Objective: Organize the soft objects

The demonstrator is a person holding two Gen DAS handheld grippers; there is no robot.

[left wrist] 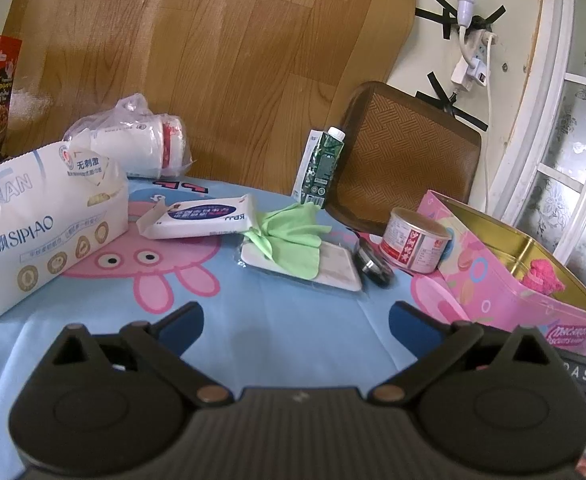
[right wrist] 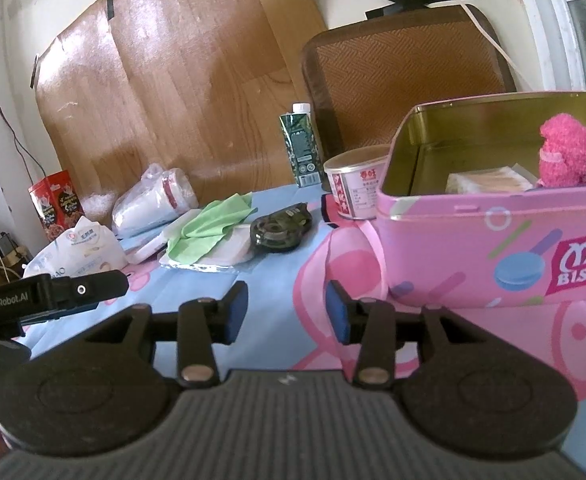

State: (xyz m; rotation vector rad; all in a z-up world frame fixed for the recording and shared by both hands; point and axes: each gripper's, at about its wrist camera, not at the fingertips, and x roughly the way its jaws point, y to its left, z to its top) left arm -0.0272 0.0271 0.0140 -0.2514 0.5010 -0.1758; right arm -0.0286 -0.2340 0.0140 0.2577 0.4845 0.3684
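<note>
While the left hand-held gripper (left wrist: pixel 296 322) hovers wide and empty over the near edge of the bench (left wrist: pixel 253 320), the green cloth (left wrist: pixel 289 240) lies ahead of it, slightly left of centre, its long axis running away toward the far edge; the pink tin (left wrist: pixel 493 280) sits at the right edge. In the right view, the right hand-held gripper (right wrist: pixel 287 312) stands half apart, empty, with the tin just right and the cloth farther off to the left, so the left looks nearer.

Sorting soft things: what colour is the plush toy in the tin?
Pink plush toy, clearest in the right wrist view.
</note>
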